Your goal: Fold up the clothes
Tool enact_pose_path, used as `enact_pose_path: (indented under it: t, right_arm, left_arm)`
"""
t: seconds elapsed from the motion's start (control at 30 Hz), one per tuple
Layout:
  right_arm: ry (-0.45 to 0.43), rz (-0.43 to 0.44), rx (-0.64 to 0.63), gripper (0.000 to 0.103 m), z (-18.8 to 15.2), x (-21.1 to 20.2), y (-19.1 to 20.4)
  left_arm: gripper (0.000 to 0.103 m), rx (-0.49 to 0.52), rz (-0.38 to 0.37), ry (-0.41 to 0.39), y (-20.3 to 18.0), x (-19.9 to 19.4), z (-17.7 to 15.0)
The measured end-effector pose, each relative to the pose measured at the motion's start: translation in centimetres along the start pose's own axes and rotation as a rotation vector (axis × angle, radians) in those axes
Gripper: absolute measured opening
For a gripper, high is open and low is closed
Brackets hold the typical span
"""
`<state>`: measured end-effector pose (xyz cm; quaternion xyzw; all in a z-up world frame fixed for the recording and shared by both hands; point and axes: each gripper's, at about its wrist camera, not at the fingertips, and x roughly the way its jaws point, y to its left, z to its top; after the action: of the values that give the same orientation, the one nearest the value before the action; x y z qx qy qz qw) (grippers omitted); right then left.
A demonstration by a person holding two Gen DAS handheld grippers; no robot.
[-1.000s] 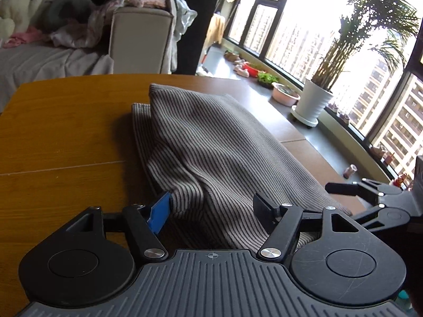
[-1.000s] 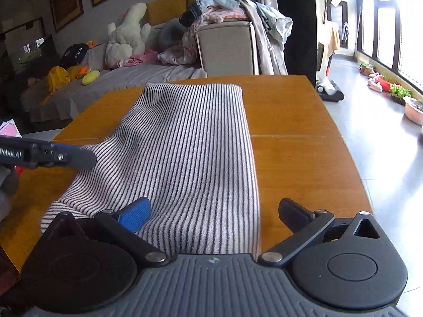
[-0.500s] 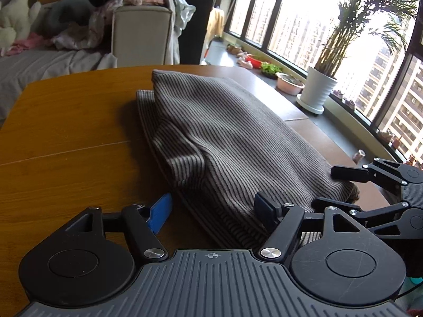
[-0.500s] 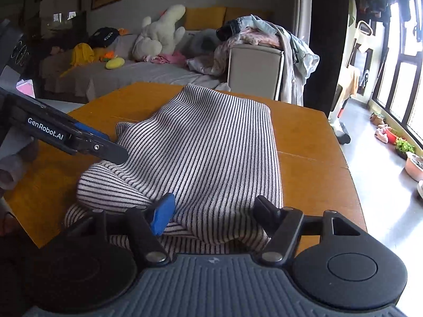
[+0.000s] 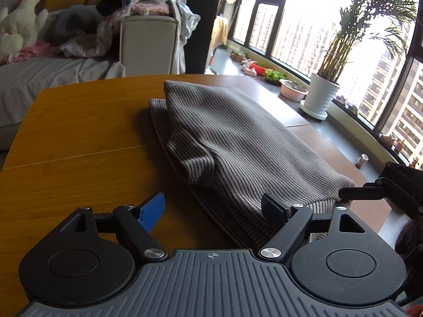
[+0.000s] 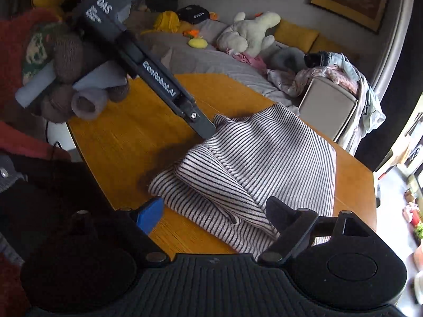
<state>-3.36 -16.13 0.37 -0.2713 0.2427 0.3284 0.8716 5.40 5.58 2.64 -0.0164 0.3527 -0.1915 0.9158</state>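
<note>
A grey-and-black striped garment [image 5: 238, 142] lies folded lengthwise on the wooden table [image 5: 79, 145], its near end doubled into a loose flap [image 6: 211, 174]. My left gripper [image 5: 214, 211] is open and its jaws are opening. The blue pad is over bare wood and the black finger sits at the garment's near edge. My right gripper [image 6: 214, 214] is open too, jaws opening, with the garment's near corner lying loose between its fingers. In the right wrist view the left gripper [image 6: 206, 130], held by a gloved hand [image 6: 68, 79], has its tip at the garment's left edge.
A sofa [image 6: 211, 60] behind the table holds plush toys [image 6: 248, 34] and a heap of clothes [image 5: 148, 8] on its armrest. A potted plant [image 5: 321, 97] and small pots stand along the window ledge. The table's right edge [image 5: 370, 182] runs close beside the garment.
The right gripper rolled and swung round the garment's near end, which now lies bunched into a flap. The left gripper drew off the fabric to the left, and its jaws widened.
</note>
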Motion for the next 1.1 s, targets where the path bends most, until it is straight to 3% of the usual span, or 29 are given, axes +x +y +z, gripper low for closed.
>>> enact_pose_path:
  t: [0.13,0.17,0.27,0.37,0.47,0.63,0.77,0.83,0.97,1.1]
  right_arm:
    - [0.032,0.007,-0.004,0.085,-0.1,1.2,0.1]
    - [0.037,0.016,0.029,0.078,0.0,1.5,-0.4]
    - [0.025,0.091,0.292,0.065,-0.4,1.7,-4.0]
    - [0.008,0.173,0.572,0.061,-1.1,1.7,-8.0]
    - [-0.003,0.201,0.642,0.060,-1.9,1.7,-8.8]
    - [-0.017,0.198,0.646,0.061,-2.3,1.7,-8.7]
    - [-0.019,0.180,0.607,0.061,-1.7,1.9,-8.3]
    - [-0.023,0.141,0.513,0.063,-1.2,1.3,-7.3]
    - [-0.063,0.033,0.298,0.085,-0.9,-0.4,-5.2]
    - [-0.042,-0.067,0.124,0.085,-1.6,0.0,-3.4]
  left_arm:
    - [0.094,0.038,0.018,-0.017,0.5,-1.4,-0.4]
    - [0.095,0.055,0.011,-0.021,0.5,-1.7,-0.5]
    - [0.097,0.109,-0.011,-0.033,0.4,-2.8,-1.0]
    - [0.099,0.198,-0.041,-0.031,-0.7,-3.2,-1.6]
    - [0.100,0.294,-0.053,-0.022,-2.3,-2.6,-2.2]
    - [0.100,0.411,-0.067,0.020,-5.0,-0.4,-2.9]
    - [0.100,0.456,-0.015,0.035,-6.2,1.6,-3.2]
    - [0.100,0.426,0.019,0.039,-6.0,2.5,-2.9]
    - [0.101,0.304,-0.014,0.058,-4.4,2.7,-1.9]
    - [0.101,0.242,-0.041,0.055,-3.5,2.3,-1.1]
